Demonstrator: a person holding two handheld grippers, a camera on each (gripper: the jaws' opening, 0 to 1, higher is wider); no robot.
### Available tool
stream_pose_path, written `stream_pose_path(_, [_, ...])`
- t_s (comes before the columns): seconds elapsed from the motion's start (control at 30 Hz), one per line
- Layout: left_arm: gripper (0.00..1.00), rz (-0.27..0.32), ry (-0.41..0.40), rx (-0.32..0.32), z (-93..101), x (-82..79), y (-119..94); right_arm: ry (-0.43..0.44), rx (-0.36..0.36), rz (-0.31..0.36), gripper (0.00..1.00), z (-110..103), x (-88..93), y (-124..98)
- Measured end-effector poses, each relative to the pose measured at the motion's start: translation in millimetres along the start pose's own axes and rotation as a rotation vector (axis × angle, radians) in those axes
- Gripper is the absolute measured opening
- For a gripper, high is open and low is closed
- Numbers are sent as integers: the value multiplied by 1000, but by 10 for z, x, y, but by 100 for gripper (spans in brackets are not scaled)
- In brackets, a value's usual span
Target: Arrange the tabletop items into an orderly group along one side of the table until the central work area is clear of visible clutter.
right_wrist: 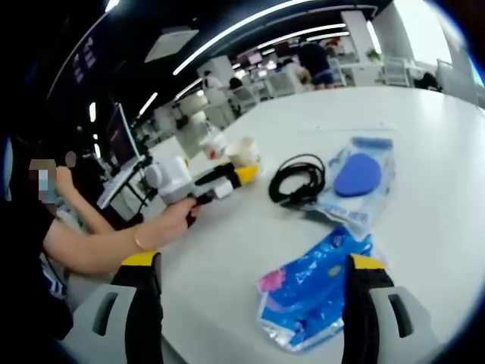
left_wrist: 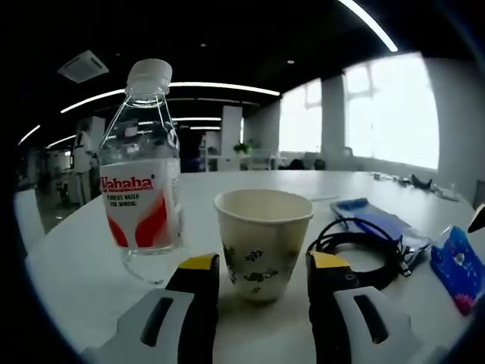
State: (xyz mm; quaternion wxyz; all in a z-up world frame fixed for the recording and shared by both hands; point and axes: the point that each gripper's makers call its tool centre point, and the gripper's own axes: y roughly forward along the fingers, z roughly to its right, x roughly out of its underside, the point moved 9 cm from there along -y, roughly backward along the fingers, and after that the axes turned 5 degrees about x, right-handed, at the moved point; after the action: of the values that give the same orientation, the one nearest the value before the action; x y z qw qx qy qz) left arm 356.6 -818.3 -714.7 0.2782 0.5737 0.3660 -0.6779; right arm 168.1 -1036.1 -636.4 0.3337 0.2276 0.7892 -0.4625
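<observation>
A paper cup (left_wrist: 263, 241) with a green leaf print stands upright between the yellow-tipped jaws of my left gripper (left_wrist: 264, 267), which is open around it without squeezing. A clear water bottle (left_wrist: 142, 171) with a red and white label and white cap stands just to its left. A coiled black cable (left_wrist: 362, 244) lies to the cup's right, then a clear bag with a blue item (left_wrist: 373, 218) and a blue patterned packet (left_wrist: 458, 267). My right gripper (right_wrist: 254, 271) is open above the blue packet (right_wrist: 314, 288). The left gripper (right_wrist: 216, 182), the cup (right_wrist: 244, 152), the cable (right_wrist: 298, 180) and the clear bag (right_wrist: 358, 178) lie beyond.
The white table (right_wrist: 424, 121) is round and wide, with bare surface at its far side. A person's hand (right_wrist: 170, 220) and forearm hold the left gripper at the table's edge. Small dark items (left_wrist: 417, 182) lie far across the table. Office desks and people stand behind.
</observation>
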Motion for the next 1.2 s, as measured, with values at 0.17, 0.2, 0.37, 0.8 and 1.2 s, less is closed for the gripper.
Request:
stream_pose_path(0.17, [51,-6,-3,10,22,4,-27,-11,-4,16,99,-4,-12,0])
stream_pose_path(0.2, [54,-13,-9,12,37,6,-45,-16,-3,18,99,-1,-14,-1])
stream_pose_path(0.37, [64,-14,-8,54,147,-29,-136,-28,-1,44,99,14,-32,-3])
stream_pose_path(0.8, [79,-75,-9,171,332,-130,-348,-46,0,101,99,47,-102,-11])
stream_pose_path(1.2, [97,-84,9,216,411,-266,-587,-61,19,127,99,79,-128,-54])
